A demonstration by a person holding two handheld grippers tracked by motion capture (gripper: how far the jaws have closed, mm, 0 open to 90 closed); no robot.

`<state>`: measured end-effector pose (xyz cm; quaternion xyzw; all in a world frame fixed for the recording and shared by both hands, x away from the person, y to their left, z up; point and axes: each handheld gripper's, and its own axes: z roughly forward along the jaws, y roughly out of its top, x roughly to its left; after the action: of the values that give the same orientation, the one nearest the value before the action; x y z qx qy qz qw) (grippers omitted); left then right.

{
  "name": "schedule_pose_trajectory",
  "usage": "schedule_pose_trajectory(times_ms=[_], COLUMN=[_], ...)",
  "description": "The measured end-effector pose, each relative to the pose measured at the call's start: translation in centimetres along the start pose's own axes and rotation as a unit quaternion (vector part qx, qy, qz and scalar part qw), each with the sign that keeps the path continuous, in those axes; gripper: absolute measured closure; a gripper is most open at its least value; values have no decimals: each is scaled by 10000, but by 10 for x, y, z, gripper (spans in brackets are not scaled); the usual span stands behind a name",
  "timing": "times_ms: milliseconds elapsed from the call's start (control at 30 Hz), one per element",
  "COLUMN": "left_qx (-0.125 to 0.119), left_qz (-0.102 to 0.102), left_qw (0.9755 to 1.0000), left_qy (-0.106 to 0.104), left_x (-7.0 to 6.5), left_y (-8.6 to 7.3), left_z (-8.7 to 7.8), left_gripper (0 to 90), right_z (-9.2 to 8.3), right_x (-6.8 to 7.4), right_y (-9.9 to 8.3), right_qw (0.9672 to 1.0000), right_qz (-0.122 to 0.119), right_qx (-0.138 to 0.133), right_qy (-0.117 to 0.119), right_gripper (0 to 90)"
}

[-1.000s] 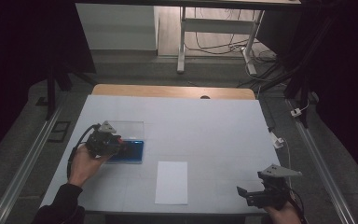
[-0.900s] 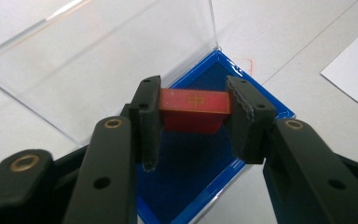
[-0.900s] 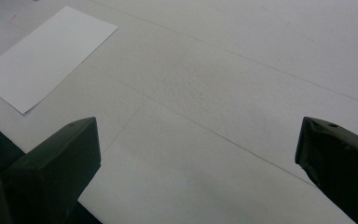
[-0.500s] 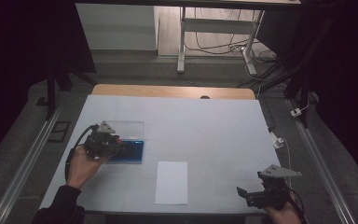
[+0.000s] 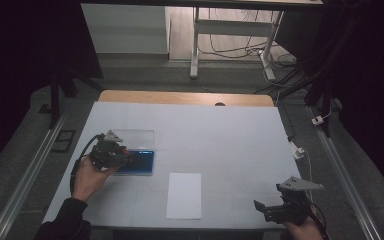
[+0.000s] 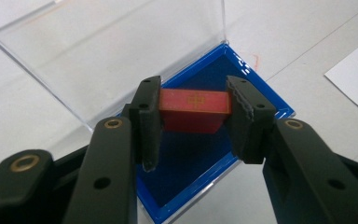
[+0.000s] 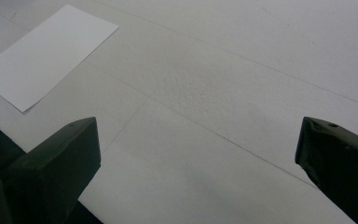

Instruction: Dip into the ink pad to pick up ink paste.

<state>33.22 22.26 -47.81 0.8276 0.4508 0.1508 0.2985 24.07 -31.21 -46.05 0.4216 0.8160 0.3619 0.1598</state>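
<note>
High view, left to right: left gripper (image 5: 125, 156) sat at the near-left of the table (image 5: 240, 135), over the blue case (image 5: 139, 162) with its clear lid (image 5: 134, 137) lying open on the far side. Left gripper view: jaws clamped on the red block (image 6: 194, 106), one pad on each short end, so its long axis ran straight across the jaw gap. Block hung just above the blue lining, possibly touching, hard to tell. White paper (image 5: 184, 195) lay to the right, nearer the left hand than the right. Right gripper (image 5: 261, 207) at the near-right edge, jaws wide apart, nothing between them, well away from the case.
</note>
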Motion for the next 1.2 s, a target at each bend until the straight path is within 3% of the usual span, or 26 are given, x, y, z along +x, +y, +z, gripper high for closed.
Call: schedule_pose_trajectory(times_ms=[600,967,1200], left_qx=[249,114,51], left_qz=[182,212,300], left_qw=[9995,9997,9994], left_qy=[87,61,180], left_x=[-2,-2,-6], left_y=[-8,-15,-18], left_z=[16,17,17], left_gripper=[582,587,588], right_z=[0,0,1], right_x=[1,1,1], right_y=[0,0,0], right_qw=[10000,10000,10000], right_qz=[-37,-57,-61], right_qx=[24,37,49], right_qy=[-4,-17,-17], right_gripper=[2,2,2])
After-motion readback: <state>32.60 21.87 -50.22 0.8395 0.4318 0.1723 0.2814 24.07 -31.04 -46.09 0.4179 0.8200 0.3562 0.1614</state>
